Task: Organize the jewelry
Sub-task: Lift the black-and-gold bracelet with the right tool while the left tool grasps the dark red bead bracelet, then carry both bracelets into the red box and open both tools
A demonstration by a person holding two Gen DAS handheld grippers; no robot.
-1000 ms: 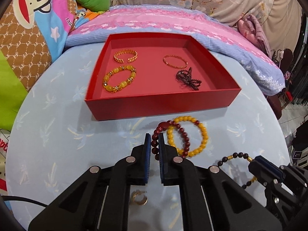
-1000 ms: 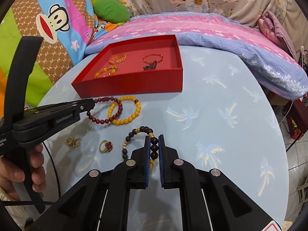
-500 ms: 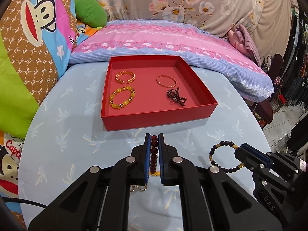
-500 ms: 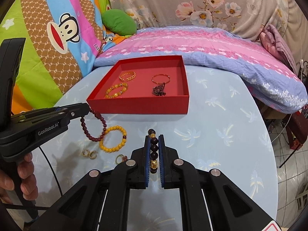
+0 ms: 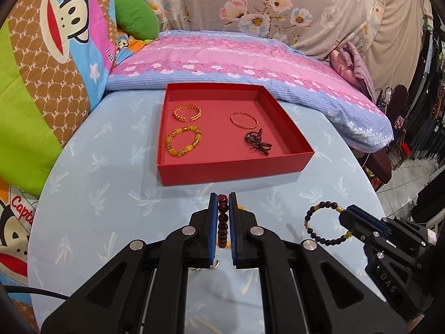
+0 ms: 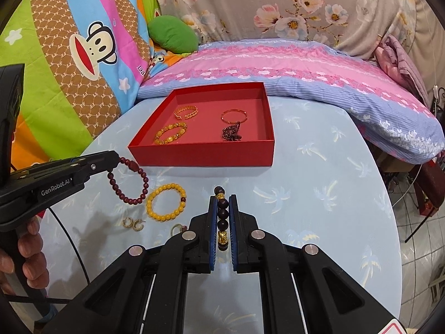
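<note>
Your left gripper has its jaws clamped on the dark red bead bracelet, your right gripper on the black-and-gold bead bracelet; both hang clear of the worktop, presumably for carrying. Yellow bead bracelet, hoop earrings and ring remain below. Beyond, the red tray holds four pieces; its near wall must be cleared.

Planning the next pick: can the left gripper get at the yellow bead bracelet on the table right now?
Probably not yet. The left gripper is shut on the dark red bracelet, so its jaws are occupied. The yellow bracelet itself lies in the open on the table, nothing on top; drop the red one first.
</note>
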